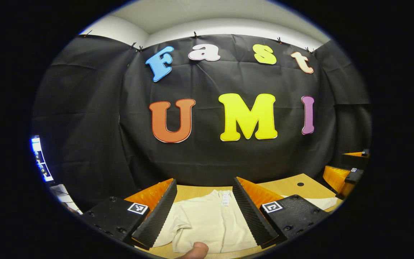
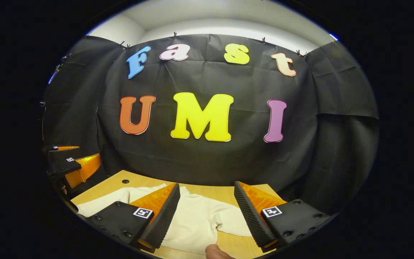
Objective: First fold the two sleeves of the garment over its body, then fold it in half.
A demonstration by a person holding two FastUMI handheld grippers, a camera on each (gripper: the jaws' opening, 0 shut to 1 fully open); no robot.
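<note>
A cream garment [image 1: 207,223] lies flat on the wooden table [image 1: 300,185], its neck label toward the far wall. In the left gripper view my left gripper [image 1: 207,212] hangs open above the garment's left part, where a sleeve bunches near the front. In the right gripper view my right gripper [image 2: 207,212] is open over the garment [image 2: 196,219], with a short sleeve [image 2: 234,225] spread toward the right finger. Nothing is held between either pair of fingers. The other gripper [image 1: 347,174] shows at the right edge of the left gripper view, and the other gripper [image 2: 72,165] at the left edge of the right gripper view.
A small round hole [image 1: 300,184] marks the tabletop near the back. A fingertip [image 1: 196,250] pokes in at the bottom of the left gripper view, and a fingertip [image 2: 216,251] in the right gripper view. A lit screen [image 1: 41,158] stands at far left.
</note>
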